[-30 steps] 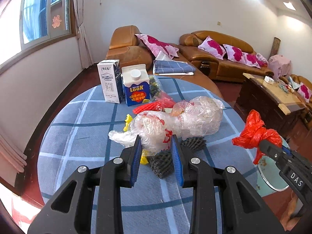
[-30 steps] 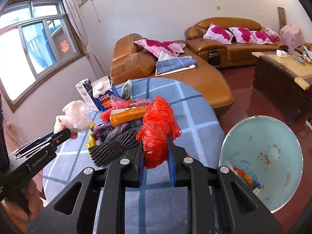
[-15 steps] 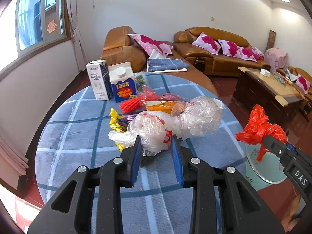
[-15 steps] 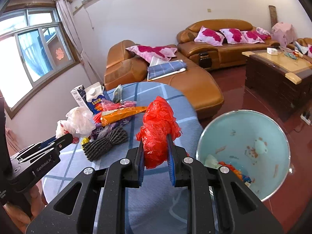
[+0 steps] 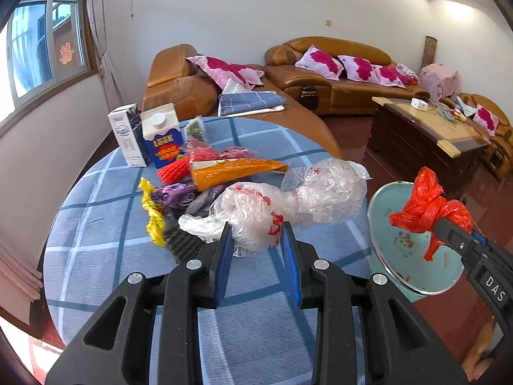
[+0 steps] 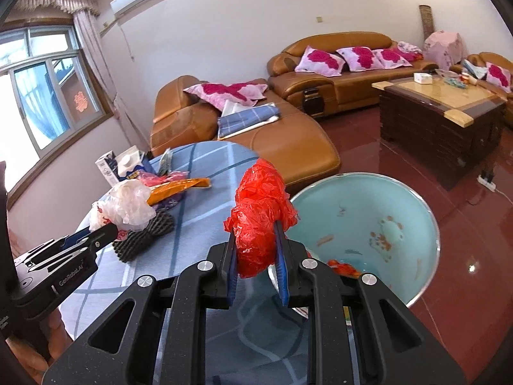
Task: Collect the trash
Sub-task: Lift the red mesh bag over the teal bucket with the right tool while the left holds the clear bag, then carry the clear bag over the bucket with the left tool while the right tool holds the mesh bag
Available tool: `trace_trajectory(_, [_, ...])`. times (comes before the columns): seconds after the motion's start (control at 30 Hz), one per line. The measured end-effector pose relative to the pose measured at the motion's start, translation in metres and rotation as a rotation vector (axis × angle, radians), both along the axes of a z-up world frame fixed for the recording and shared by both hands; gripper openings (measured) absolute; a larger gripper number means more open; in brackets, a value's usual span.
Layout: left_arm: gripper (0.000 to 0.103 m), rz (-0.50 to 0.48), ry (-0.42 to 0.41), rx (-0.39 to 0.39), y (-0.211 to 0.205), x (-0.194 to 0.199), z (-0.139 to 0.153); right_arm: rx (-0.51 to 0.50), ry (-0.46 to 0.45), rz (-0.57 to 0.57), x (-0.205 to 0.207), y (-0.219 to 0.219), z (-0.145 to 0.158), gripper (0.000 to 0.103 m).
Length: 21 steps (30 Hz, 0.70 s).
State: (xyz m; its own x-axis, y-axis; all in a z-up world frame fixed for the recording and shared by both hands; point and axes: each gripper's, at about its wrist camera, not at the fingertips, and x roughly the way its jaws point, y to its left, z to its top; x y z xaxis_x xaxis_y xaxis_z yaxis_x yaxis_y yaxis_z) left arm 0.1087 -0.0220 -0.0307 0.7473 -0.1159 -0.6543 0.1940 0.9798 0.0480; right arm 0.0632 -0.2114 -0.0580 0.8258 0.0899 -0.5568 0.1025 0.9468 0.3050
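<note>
Above a round table (image 5: pixel 96 240) covered in blue checked cloth, the left gripper (image 5: pixel 255 234) is clamped on a crumpled clear plastic bag (image 5: pixel 253 211), held clear of the tabletop. To its right, the right gripper (image 6: pixel 255 237) is clenched around a wad of red plastic bag (image 6: pixel 259 215), poised at the table's edge beside the pale blue trash bin (image 6: pixel 400 202) on the floor. Bits of litter already lie inside the bin. Left on the table are two cartons (image 5: pixel 162 139), an orange wrapper (image 5: pixel 231 171), purple and yellow wrappers and a dark foam net (image 6: pixel 144 235).
</note>
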Motion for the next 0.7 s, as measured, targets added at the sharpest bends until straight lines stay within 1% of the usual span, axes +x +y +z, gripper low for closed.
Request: trace_trajectory(0.7, [0.030,-0.100,-0.002,0.037,-0.071,-0.012,0.001,0.043,0.003,-0.137,-0.022,-0.058,-0.015,0.021])
